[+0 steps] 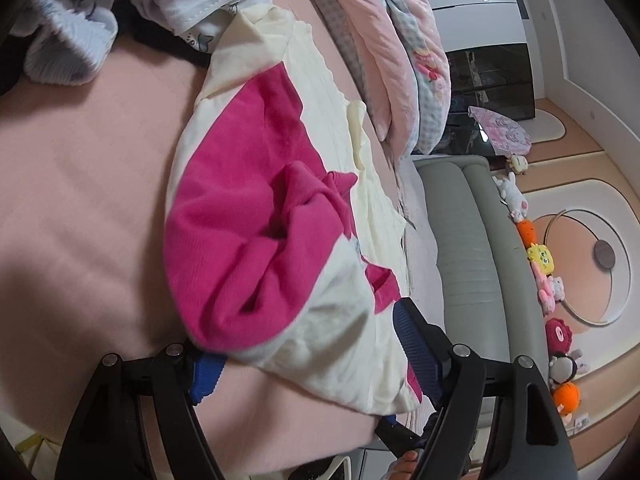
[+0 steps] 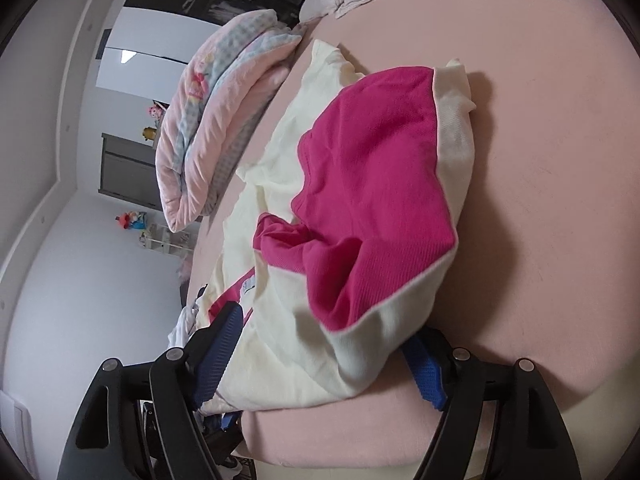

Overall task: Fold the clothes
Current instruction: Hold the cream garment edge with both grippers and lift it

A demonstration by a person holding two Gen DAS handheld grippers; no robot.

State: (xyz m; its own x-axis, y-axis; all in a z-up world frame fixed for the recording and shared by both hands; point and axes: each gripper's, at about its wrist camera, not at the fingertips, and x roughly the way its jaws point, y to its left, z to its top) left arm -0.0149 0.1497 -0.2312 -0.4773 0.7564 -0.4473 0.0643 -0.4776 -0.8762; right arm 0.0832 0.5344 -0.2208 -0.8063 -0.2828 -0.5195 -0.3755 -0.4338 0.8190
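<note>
**Mia:** What are they folding?

**Ben:** A cream and pink top point(image 1: 280, 216). It lies on the pink bed point(image 1: 80, 200), near the edge of the bed closest to us. A pink sleeve is folded across the middle, and it is bunched up.

**Mia:** Is the left tool point(image 1: 308, 360) holding it?

**Ben:** No. Its two blue fingers point(image 1: 412, 340) stand wide apart. The near edge of the top lies between them, but the pads do not pinch it.

**Mia:** And the right tool point(image 2: 320, 364)?

**Ben:** The same. Its fingers are far apart too, one on each side of the cream hem. The cloth sags over the space between them, and nothing squeezes it.

**Mia:** So which step is this?

**Ben:** I think one fold is done and the cloth lies loose. The top is not a neat shape yet.

**Mia:** What comes next?

**Ben:** I guess they need a new grip. Each tool should go to a corner of the near edge and close on it. Then both should lift and fold together, so the top does not twist. That lumpy sleeve could use a smoothing first.

**Mia:** What else is on the bed?

**Ben:** A folded blanket point(image 2: 208, 120) beside the top, and a pile of other clothes point(image 1: 120, 8) past its far end.
</note>
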